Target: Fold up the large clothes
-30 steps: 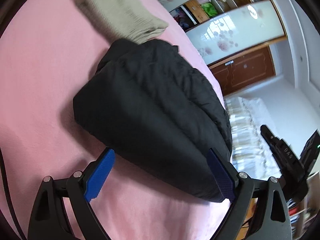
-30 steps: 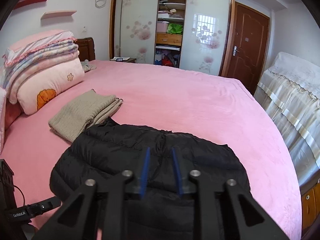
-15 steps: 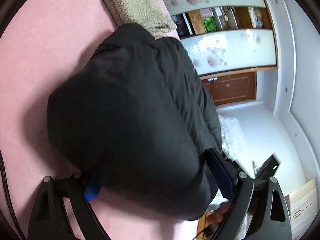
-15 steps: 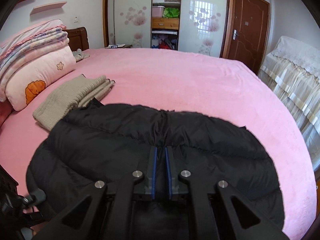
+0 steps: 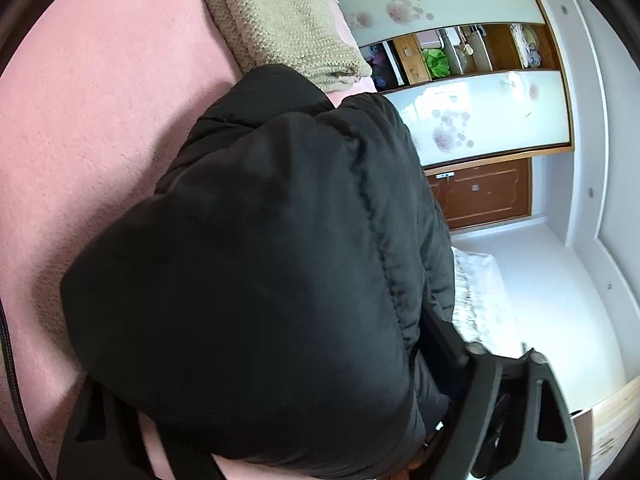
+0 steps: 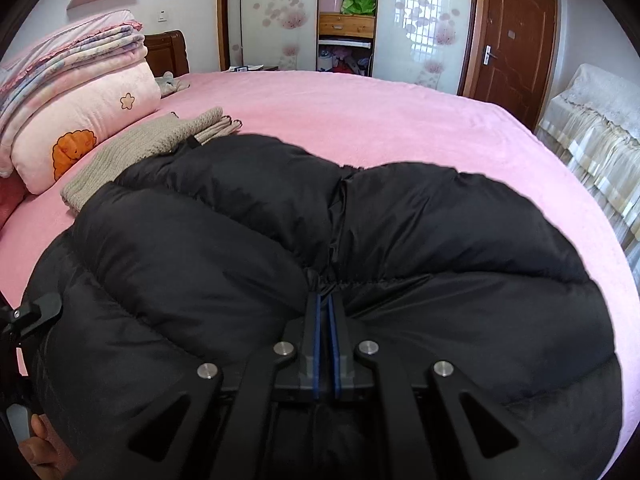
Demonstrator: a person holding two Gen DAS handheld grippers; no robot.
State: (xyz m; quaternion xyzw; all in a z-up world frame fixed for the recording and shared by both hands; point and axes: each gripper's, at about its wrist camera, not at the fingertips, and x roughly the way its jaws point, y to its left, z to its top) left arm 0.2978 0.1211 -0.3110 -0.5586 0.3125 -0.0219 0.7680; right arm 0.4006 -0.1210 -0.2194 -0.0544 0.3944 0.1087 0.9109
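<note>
Left gripper [image 5: 276,392] first: its jaws straddle the near end of the folded black puffer jacket [image 5: 260,264] and are closing, the thick bundle filling the whole space between them. Its pads are buried under the fabric, so whether they already press on the jacket cannot be told. From this side the jacket lies on the pink bedspread [image 5: 80,128], and its far end reaches up to a folded beige knit sweater [image 5: 280,20], overlapping that sweater's edge.

Moving rightward, the right gripper [image 6: 327,304] is clenched tight, its two blue pads nearly together and pinching a gathered fold of the jacket [image 6: 440,248] right at the middle seam, where the fabric puckers into the tips. The jacket bulges in puffy lobes to either side of that pinch and covers most of the near part of the bed [image 6: 400,120].

At the far left of the right wrist view a stack of folded quilts [image 6: 76,92] sits against the wooden headboard [image 6: 168,50], with the beige sweater [image 6: 140,152] just in front of them. Behind the bed stands a sliding-door wardrobe [image 6: 348,20] with its middle section open, and to its right a brown door [image 6: 512,44].
</note>
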